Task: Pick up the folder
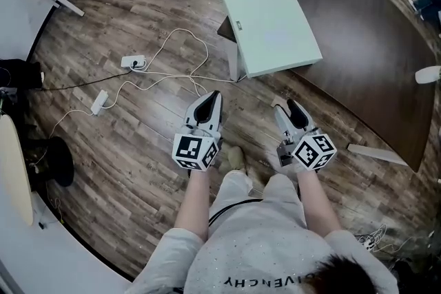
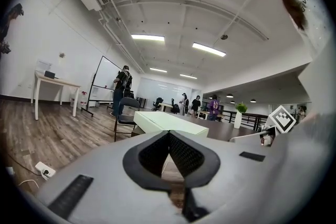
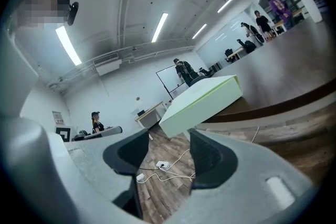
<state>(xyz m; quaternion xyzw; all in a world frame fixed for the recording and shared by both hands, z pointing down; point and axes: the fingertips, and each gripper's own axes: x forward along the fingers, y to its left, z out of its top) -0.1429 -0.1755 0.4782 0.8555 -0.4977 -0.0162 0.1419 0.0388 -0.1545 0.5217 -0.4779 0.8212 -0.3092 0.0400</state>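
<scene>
Pale green folder (image 1: 272,27) lies shut on the dark desk's (image 1: 372,58) near left corner, its edge jutting past the rim. Contents unseen, no other container about. Left tongs (image 1: 213,98) are pinched together, empty; right tongs (image 1: 289,107) stand half apart, empty, both short of it. Danger: a shove instead of a clean bite could tip it off, and floor cables (image 1: 172,72) wait underfoot.

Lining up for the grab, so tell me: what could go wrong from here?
1. The folder overhangs the table corner; a nudge could tip it off.
2. The left gripper is shut and would push, not grasp, unless opened.
3. Cables lie on the floor ahead: trip hazard.
</scene>
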